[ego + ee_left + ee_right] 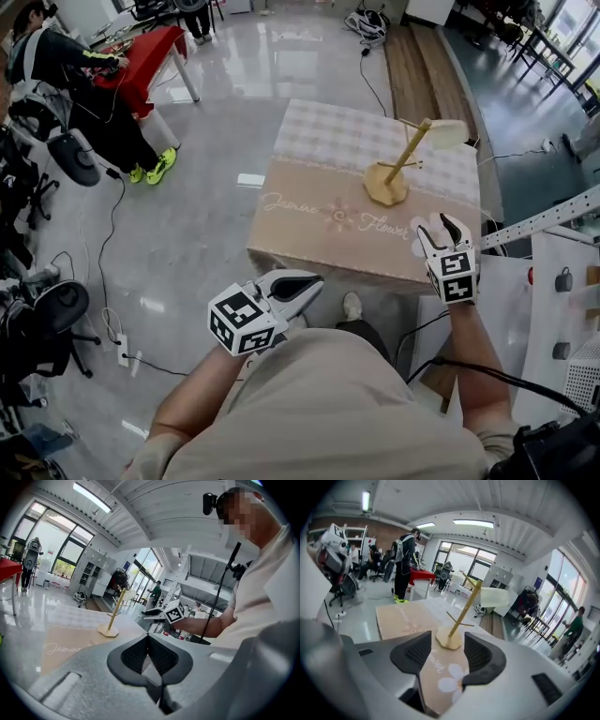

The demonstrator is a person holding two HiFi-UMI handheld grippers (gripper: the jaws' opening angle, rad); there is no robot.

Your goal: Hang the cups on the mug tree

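Mug tree point(405, 157) is farthest, so it comes last. Nearest, lower centre of head view: left gripper point(306, 285), jaws pinched together, empty. Right of centre: right gripper point(441, 228), jaws apart w/ nothing btwn them. Beyond, the table point(319, 141) (tan cloth) carries the tree at centre-right, w/ one pale cup point(448, 134) at its top.

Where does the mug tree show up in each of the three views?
Head view: the mug tree stands right of centre, in the upper half.
Left gripper view: the mug tree is small, left of centre, at mid-height.
Right gripper view: the mug tree is large, near the centre.
Shared landmark: the tablecloth with script lettering under it.
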